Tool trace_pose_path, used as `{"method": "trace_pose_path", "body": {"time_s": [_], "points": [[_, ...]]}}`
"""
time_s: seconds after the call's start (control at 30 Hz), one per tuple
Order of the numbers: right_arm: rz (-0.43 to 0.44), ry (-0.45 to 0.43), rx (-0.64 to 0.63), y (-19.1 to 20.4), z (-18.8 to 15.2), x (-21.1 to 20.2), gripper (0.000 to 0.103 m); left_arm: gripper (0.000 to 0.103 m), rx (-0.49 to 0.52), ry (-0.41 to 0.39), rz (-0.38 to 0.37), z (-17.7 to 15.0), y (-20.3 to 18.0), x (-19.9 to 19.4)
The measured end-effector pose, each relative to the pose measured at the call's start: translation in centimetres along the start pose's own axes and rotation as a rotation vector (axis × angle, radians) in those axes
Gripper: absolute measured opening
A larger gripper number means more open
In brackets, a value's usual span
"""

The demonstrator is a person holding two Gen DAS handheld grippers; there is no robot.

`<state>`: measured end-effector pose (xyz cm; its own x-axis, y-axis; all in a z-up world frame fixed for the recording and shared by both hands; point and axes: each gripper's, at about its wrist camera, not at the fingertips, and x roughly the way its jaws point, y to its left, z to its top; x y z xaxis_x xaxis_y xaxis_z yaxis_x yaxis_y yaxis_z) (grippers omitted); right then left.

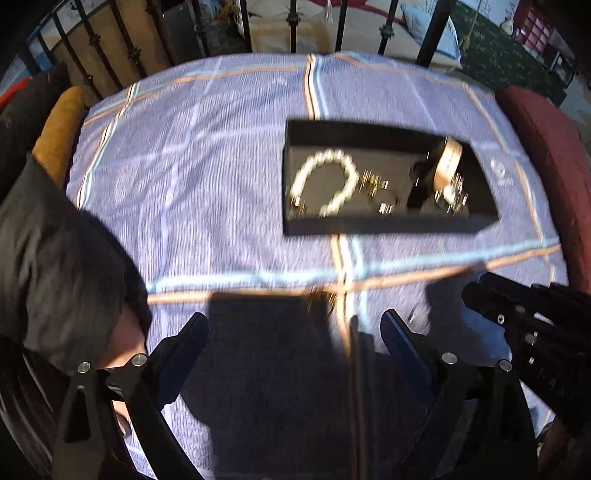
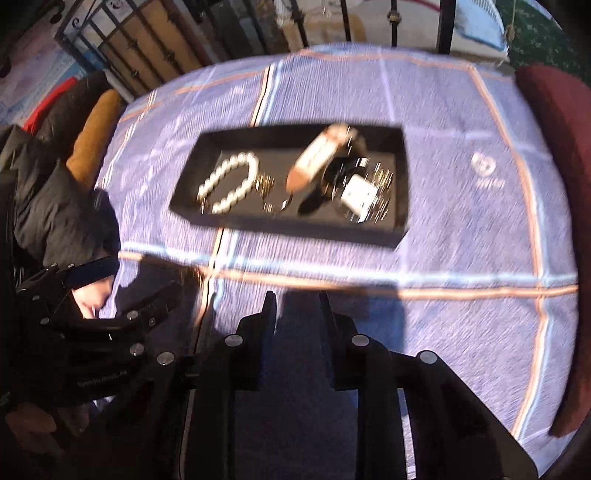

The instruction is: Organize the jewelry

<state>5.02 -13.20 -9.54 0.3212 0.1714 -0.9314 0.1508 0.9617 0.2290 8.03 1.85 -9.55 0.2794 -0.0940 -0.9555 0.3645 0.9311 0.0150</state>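
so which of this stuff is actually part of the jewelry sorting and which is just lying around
Part of the job:
- shallow black rectangular tray
- white pearl bead bracelet, in the tray
- wide pale cuff bracelet, in the tray
- small gold and silver pieces, in the tray, too blurred to name
- small gold piece loose on the cloth

Just lying about:
- blue checked tablecloth
- mustard cushion
- dark red cushion
- black metal railing

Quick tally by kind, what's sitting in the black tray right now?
In the black tray, as far as the blur allows:
Pearl bracelet: 1
Tan-strap watch: 1
White square piece: 1
Small gold-and-silver bits: several, blurred, uncounted
Total clearly distinct: 3
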Motion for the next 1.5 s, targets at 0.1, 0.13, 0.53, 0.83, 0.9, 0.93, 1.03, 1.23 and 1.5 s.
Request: {"method": "trace_pose_path", "body": {"time_s": [0.1,0.13,0.53,0.83,0.9,0.93,1.03,1.23,1.5], "points": [[0.013,0.022,-0.004,0.3,-0.6,1.0,0.023,0.092,-0.004,0.032,-0.002,-1.6,0.6,0.8],[0.013,0.025,-0.006,0.5,-0.7,1.3,0.023,0.092,-0.008,0.031,0.0,-1.8,0.7,1.0],[0.015,0.053,-0.034,1.5,-0.6,3.0,0.023,0.073,0.069,0.0,0.003,0.2,-0.7,3.4],[-0.027,0.088,-0.17,3.1,-1.9,4.8,0.021,0.064,0.114,0.018,-0.022,-0.1,-0.8,4.2],[-0.054,0.088,-0.196,3.7,-2.0,4.7,0.021,0.052,0.112,0.018,-0.026,0.1,-0.9,4.1],[-0.045,0.086,-0.175,3.5,-2.0,4.6,0.021,0.026,0.102,0.012,-0.054,0.2,-0.9,3.9],[-0.004,0.076,-0.109,2.5,-2.0,3.9,0.021,0.014,0.09,0.016,-0.062,0.4,-0.8,3.8],[-0.001,0.023,-0.083,1.9,-1.3,2.0,0.021,0.004,0.07,0.007,-0.117,0.7,0.1,3.3],[0.008,-0.051,-0.05,1.2,0.8,-0.8,0.021,0.004,0.053,-0.038,-0.149,2.1,0.1,0.6]]}}
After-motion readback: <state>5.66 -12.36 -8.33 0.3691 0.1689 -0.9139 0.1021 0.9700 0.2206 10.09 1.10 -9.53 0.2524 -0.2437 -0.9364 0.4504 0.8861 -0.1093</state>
